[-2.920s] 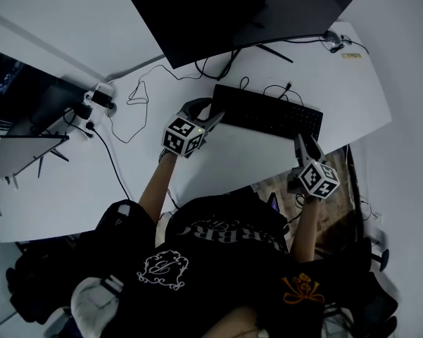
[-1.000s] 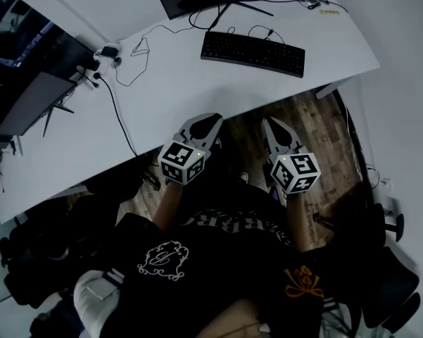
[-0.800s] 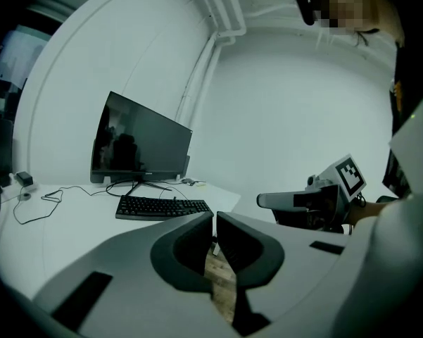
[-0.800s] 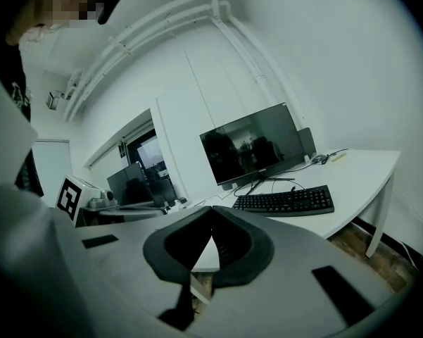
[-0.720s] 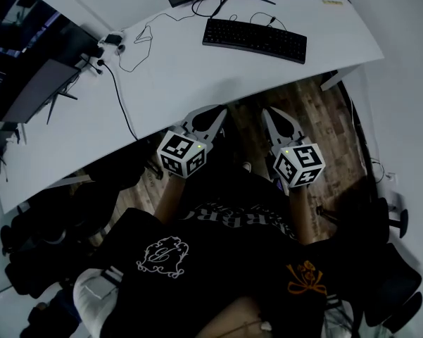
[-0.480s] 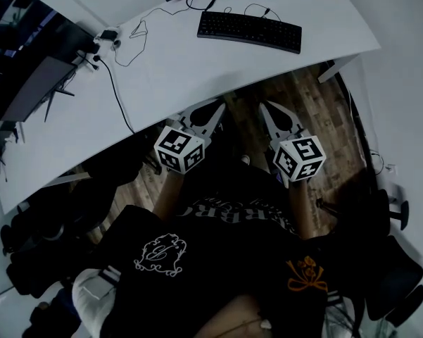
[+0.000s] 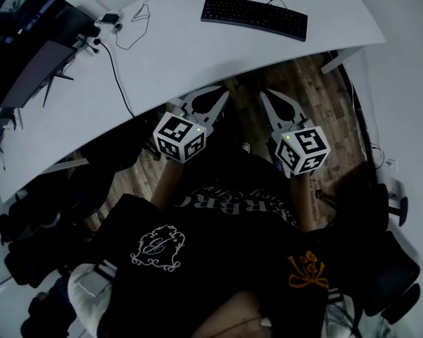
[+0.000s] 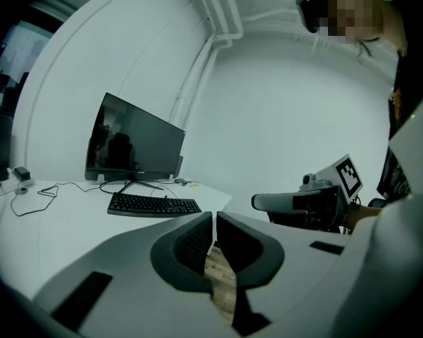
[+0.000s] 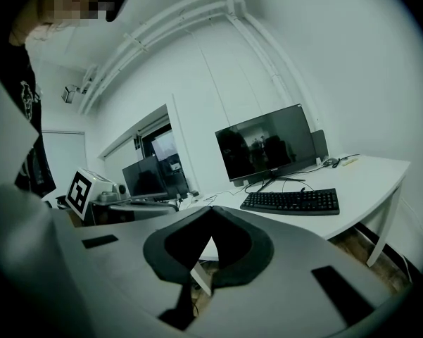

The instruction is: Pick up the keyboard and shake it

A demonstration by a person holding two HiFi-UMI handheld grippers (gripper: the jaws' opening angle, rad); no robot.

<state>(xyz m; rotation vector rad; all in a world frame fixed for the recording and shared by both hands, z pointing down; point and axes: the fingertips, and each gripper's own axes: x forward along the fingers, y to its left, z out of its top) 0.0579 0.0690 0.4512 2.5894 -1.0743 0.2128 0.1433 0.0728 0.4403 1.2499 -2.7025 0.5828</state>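
The flat black keyboard lay on the curved white desk, in front of a dark monitor. The grey left gripper and the grey right gripper hung off the desk's near edge, over the wooden floor, well apart from the keyboard. Each had its jaws closed together on nothing.

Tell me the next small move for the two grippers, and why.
Probably carry both grippers forward to the keyboard, opening the jaws on the way. The left gripper and right gripper hang shut and empty over the wooden floor, short of the desk, where the keyboard lies.
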